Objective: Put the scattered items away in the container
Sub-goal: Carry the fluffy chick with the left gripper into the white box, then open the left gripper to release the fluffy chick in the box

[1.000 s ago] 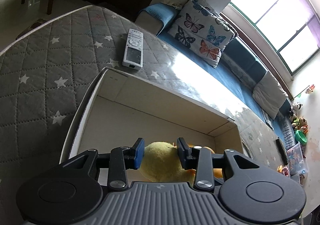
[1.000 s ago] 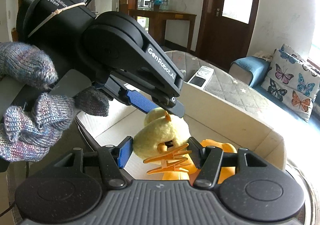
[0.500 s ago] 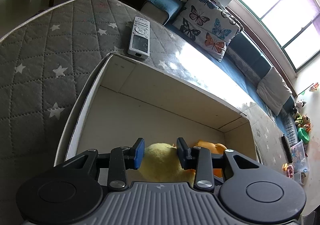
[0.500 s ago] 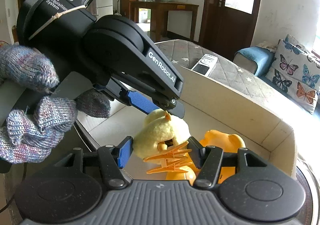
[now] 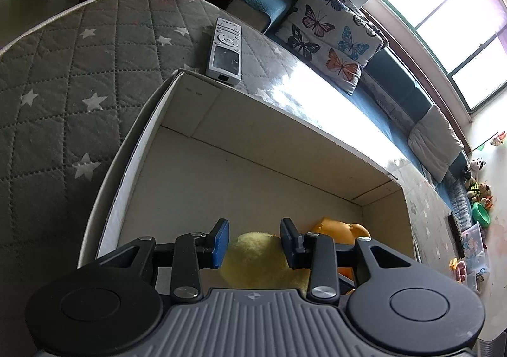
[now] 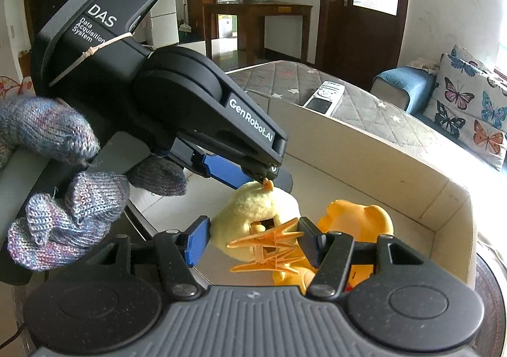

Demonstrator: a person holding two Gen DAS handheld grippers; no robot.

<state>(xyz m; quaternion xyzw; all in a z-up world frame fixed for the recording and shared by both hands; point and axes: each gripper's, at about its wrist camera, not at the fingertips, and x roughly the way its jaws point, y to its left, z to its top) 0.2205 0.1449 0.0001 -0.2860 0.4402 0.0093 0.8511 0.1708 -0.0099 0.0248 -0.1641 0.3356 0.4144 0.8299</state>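
A shallow cardboard box (image 5: 133, 160) sits on the quilted star mattress. Inside it lie a yellow plush duck (image 5: 259, 258) and an orange rubber toy (image 5: 339, 227). My left gripper (image 5: 255, 241) hangs just over the plush duck, its jaws apart around the duck's top without squeezing it. In the right wrist view the left gripper (image 6: 253, 176) touches the plush duck (image 6: 256, 214) from above. My right gripper (image 6: 253, 239) holds an orange plastic clip (image 6: 269, 246) between its jaws, above the box (image 6: 374, 173) and beside the orange toy (image 6: 358, 217).
A silver remote control (image 5: 225, 52) lies on the mattress (image 5: 63, 71) just beyond the box's far corner; it also shows in the right wrist view (image 6: 323, 97). A butterfly cushion (image 5: 332, 36) leans on the blue sofa behind. A gloved hand (image 6: 57, 185) holds the left gripper.
The left gripper has lifted and pulled back a little from the duck, and its jaws have spread. The right gripper has stayed in place with the clip.
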